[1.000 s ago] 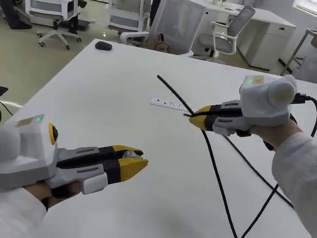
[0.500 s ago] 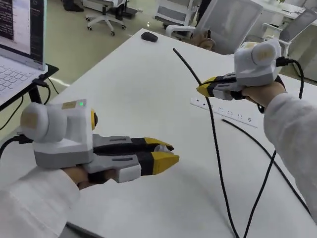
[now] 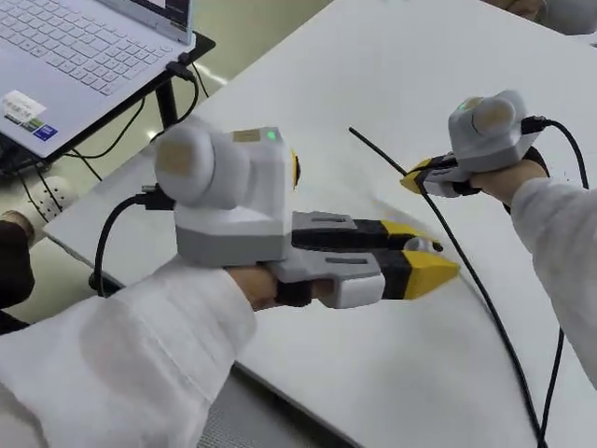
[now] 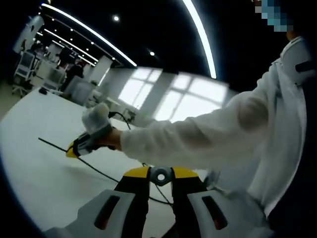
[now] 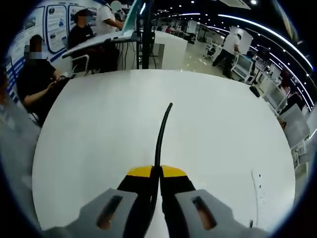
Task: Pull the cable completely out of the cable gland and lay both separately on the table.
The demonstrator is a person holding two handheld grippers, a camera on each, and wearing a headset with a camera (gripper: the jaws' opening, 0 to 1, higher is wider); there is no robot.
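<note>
Nearest you, your left gripper (image 3: 440,258) is closed down on the cable gland (image 4: 159,175), a small pale ring pinched between the yellow tips above the near part of the table (image 3: 373,75). Further out and to the right, your right gripper (image 3: 411,181) is clamped narrow on the cable (image 3: 378,150). Its free end juts past the tips to the far left, and the rest trails back toward you along the right side. The two pieces look parted, so what remains, as I judge it, is laying them down. Lower the gland until it touches the tabletop before you loosen the jaws, since a round part let go from above is likely to roll toward the near edge. Set the cable well to the right of it, free end first, and let the slack settle flat so it does not sweep across the gland. The laptop (image 3: 75,56) sits beyond the table's left edge, well apart from the work. Some things you cannot check from here. The jaws cover most of the gland, so whether its bore is truly empty is hard to make out. The cable's long end runs off the bottom of the head view. In the left gripper view a dark line passes behind the tips, too blurred to say how near the gland it lies.
</note>
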